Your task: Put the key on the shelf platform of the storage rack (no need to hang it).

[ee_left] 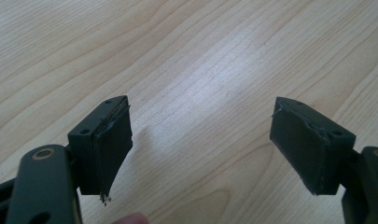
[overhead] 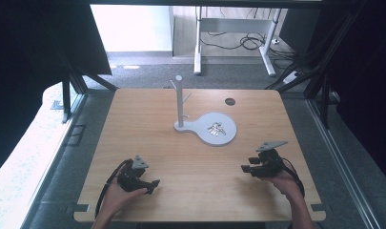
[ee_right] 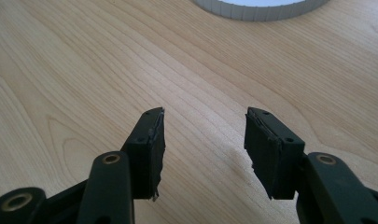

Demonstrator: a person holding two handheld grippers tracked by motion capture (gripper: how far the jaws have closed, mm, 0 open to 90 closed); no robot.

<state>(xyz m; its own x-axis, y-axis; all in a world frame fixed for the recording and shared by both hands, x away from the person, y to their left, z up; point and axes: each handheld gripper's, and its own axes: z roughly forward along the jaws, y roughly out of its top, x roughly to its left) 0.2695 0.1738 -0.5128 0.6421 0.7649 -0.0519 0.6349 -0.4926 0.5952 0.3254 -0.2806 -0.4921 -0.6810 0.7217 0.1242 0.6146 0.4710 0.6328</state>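
Keys [overhead: 216, 129] lie on the white stand's base [overhead: 228, 137] toward the counter's far edge, nearest my right gripper [overhead: 248, 168], both jaws open and empty.

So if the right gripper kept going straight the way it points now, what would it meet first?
The right gripper, jaws open and empty, points across bare table toward the round white stand base. Its rim looks like the first thing in line, though the downward tilt might bring the jaws onto the wood first.

Lab or office: black-curtained rig, desk frame [overhead: 233, 38], floor cables [overhead: 248, 42].
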